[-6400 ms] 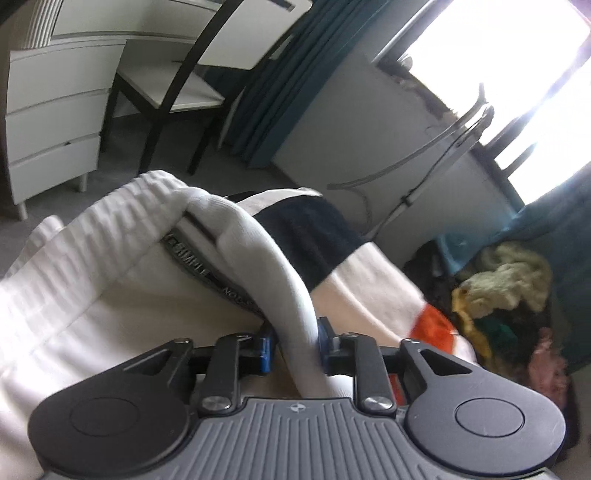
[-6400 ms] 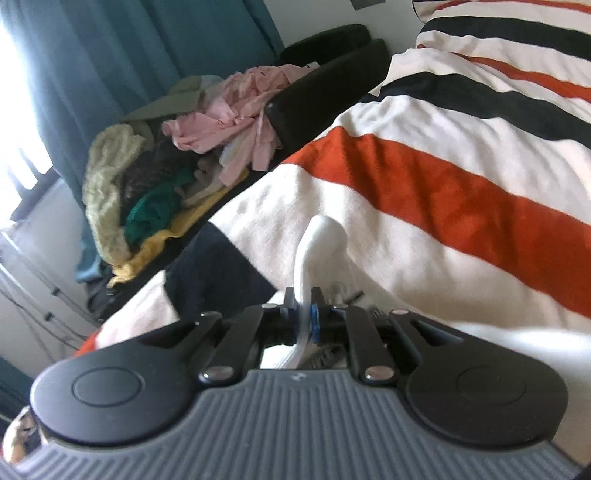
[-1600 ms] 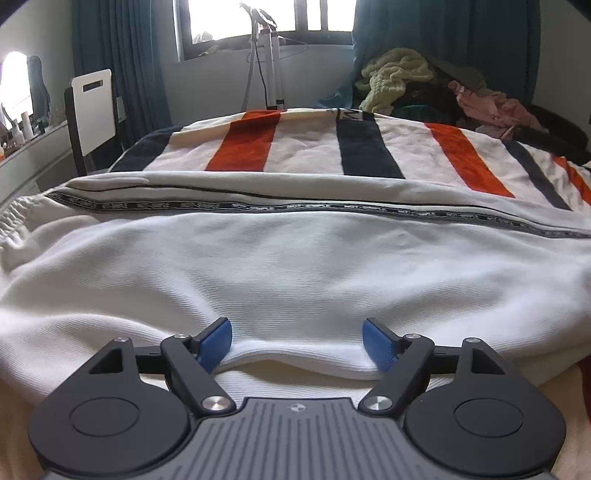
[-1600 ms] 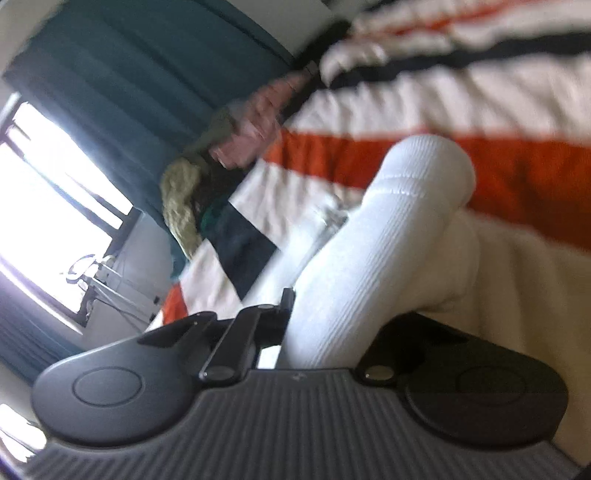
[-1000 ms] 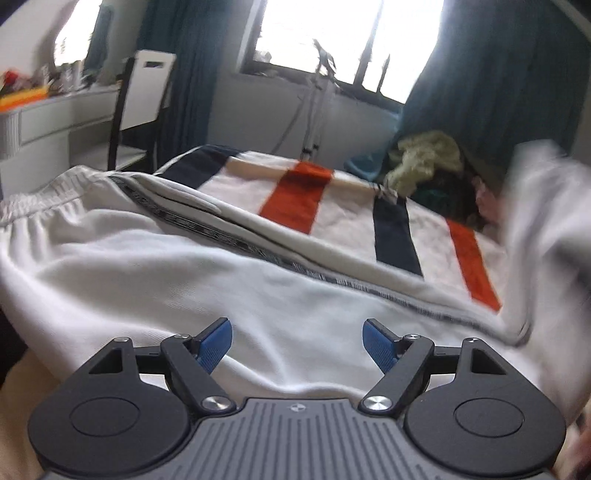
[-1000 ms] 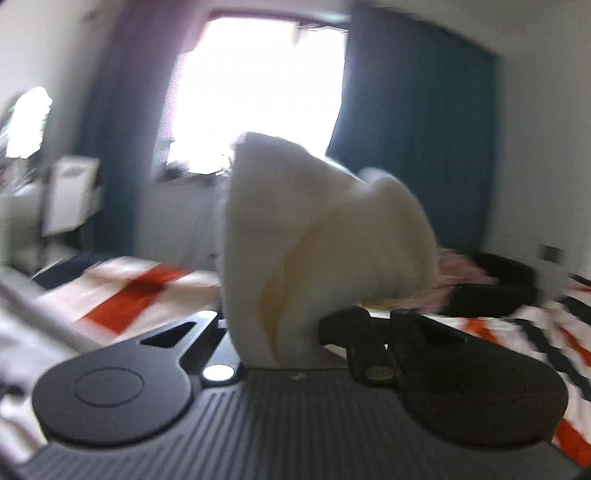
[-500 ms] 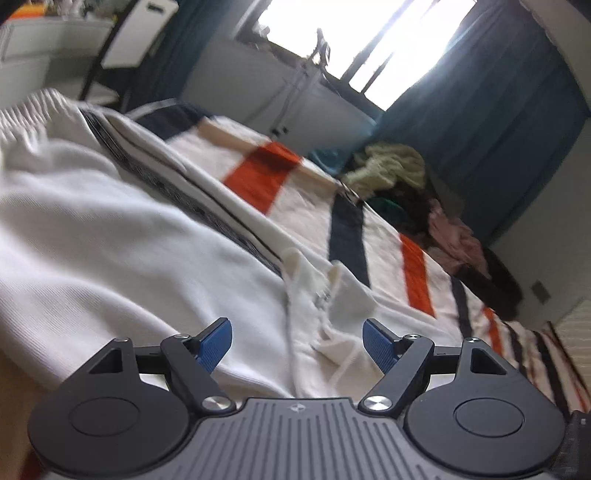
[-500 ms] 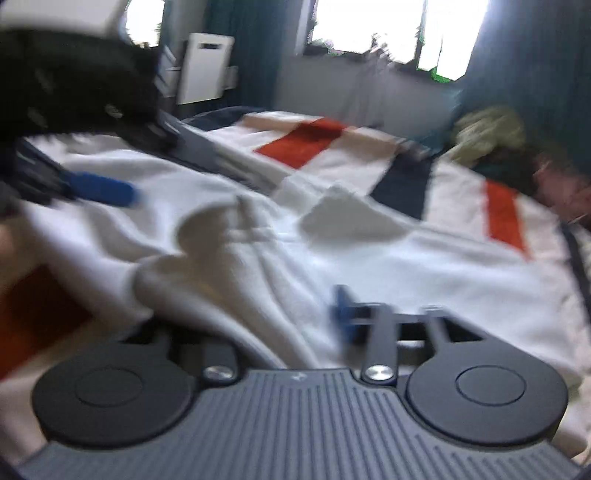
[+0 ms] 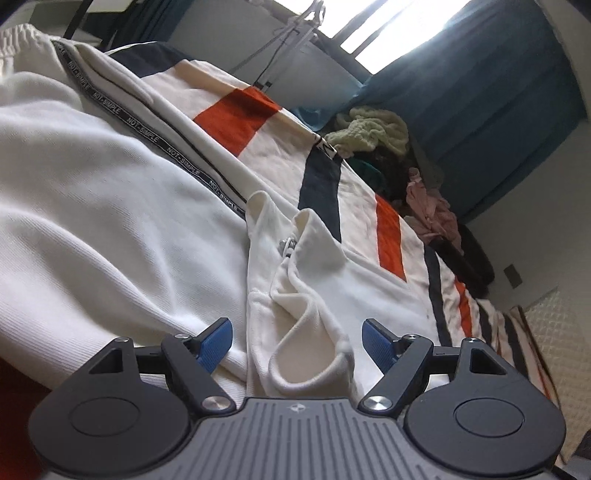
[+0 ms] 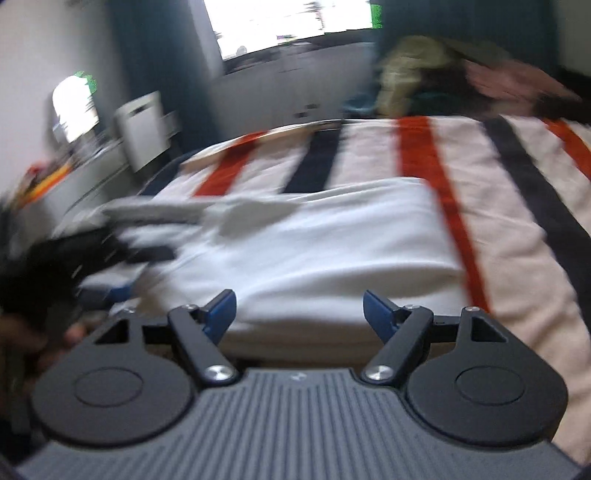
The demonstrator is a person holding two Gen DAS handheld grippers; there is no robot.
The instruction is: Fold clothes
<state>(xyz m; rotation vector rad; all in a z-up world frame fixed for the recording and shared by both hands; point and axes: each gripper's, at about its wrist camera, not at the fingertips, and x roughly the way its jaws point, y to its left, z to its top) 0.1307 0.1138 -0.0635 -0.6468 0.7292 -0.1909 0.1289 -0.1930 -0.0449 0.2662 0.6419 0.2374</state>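
White track pants (image 9: pixel 110 229) with a lettered black side tape lie folded over on the striped bed cover (image 9: pixel 236 122). A crumpled cuff end (image 9: pixel 299 295) with a small zip lies on top, just ahead of my left gripper (image 9: pixel 297 341), which is open and empty. In the blurred right wrist view the folded white pants (image 10: pixel 325 243) lie across the bed, and my right gripper (image 10: pixel 299 308) is open and empty at their near edge. The left gripper (image 10: pixel 74 258) shows as a dark blur at the left.
A heap of mixed clothes (image 9: pixel 391 147) sits on a dark seat past the bed's far side, in front of blue curtains (image 9: pixel 472 92). A clothes rack (image 9: pixel 291 33) stands by the window. A white chair (image 10: pixel 142 129) and a desk are at the left.
My right gripper has let go of the pants' cuff end, which now lies on top of the folded pants, and has pulled back open. My left gripper stays open and has tilted.
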